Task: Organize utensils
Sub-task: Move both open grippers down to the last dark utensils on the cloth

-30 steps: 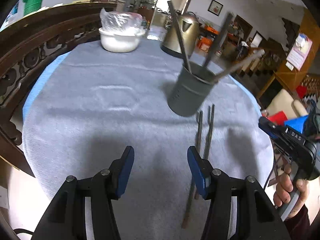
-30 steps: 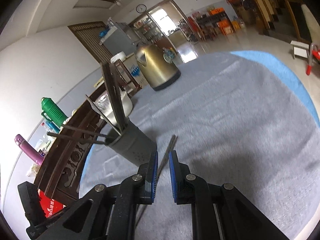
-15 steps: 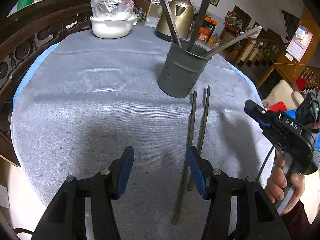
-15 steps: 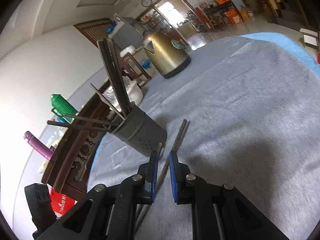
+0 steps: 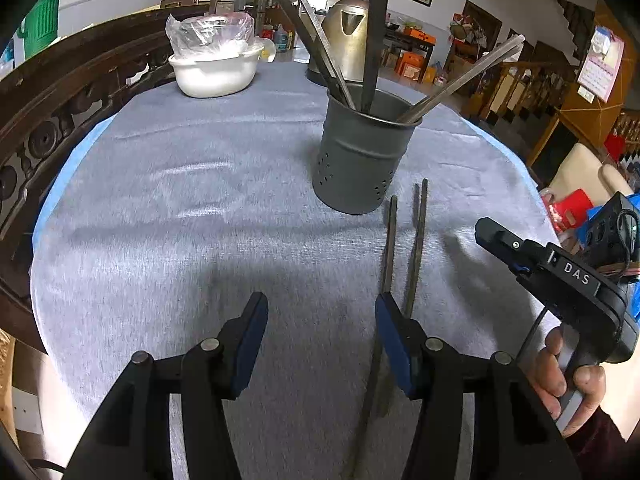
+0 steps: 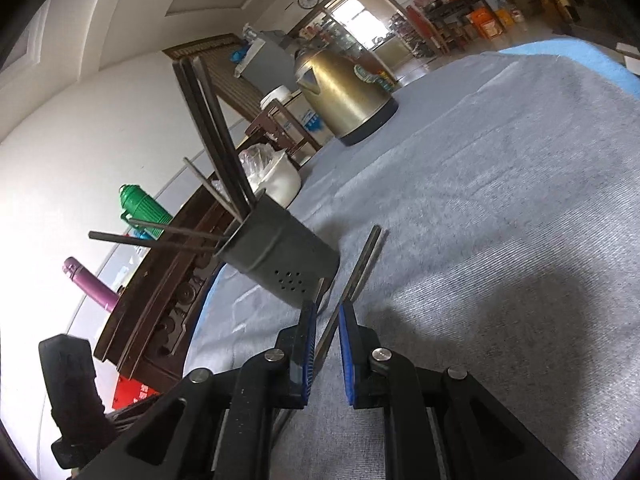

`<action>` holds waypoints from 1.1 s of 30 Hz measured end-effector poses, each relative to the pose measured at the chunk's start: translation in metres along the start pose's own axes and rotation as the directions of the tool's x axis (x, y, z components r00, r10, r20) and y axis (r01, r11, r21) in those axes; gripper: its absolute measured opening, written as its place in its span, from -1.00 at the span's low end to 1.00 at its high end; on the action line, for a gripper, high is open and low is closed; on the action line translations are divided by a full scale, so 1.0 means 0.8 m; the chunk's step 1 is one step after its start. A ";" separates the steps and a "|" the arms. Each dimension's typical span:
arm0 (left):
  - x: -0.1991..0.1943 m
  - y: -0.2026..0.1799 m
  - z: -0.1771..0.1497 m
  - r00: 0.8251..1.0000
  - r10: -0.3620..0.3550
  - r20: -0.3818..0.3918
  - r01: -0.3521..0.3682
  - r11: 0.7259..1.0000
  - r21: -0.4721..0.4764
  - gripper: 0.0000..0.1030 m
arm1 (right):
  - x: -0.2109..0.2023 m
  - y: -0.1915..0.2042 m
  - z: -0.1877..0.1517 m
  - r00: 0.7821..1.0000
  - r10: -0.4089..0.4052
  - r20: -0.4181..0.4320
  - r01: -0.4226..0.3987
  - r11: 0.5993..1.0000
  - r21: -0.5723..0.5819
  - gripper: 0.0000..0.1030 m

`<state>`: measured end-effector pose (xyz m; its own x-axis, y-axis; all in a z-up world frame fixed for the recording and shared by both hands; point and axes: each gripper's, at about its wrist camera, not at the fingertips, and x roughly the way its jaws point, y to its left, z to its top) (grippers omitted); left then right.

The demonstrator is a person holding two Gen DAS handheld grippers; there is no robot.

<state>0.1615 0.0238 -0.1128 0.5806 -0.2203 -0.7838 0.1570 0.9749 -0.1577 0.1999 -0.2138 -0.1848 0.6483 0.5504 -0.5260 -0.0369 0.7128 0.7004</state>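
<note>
A dark grey perforated utensil holder (image 5: 362,156) stands on the grey cloth with several long dark chopsticks (image 5: 374,32) in it; it also shows in the right wrist view (image 6: 280,260). Two loose chopsticks (image 5: 400,264) lie side by side on the cloth in front of it, also in the right wrist view (image 6: 356,276). My left gripper (image 5: 320,316) is open and empty, its right finger just over the near ends of the loose chopsticks. My right gripper (image 6: 324,320) is open by a narrow gap, low over the loose chopsticks, holding nothing.
A white bowl with a plastic bag (image 5: 214,68) and a brass-coloured kettle (image 5: 348,40) stand at the far side of the table (image 5: 160,220). A carved wooden rail (image 5: 48,120) runs along the left. The right gripper's body (image 5: 560,280) is at the table's right edge.
My left gripper has moved closer to the holder and the loose chopsticks. My right gripper has lowered toward the loose chopsticks and its jaws have opened slightly.
</note>
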 end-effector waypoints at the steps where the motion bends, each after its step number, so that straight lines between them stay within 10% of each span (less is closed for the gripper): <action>1: 0.002 0.000 0.001 1.000 0.006 -0.002 -0.006 1.000 0.000 0.10 | 0.000 -0.002 0.000 1.000 0.002 -0.002 -0.002 1.000 0.005 -0.74; 33: 0.036 -0.027 0.019 0.998 0.057 -0.037 -0.054 0.997 0.062 0.11 | 0.004 -0.022 0.005 1.000 -0.005 -0.008 0.006 0.996 0.086 -0.74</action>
<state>0.1869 -0.0044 -0.1227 0.5589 -0.1635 -0.8130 0.1745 0.9816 -0.0774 0.2057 -0.2261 -0.1972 0.6427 0.5502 -0.5331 0.0324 0.6757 0.7365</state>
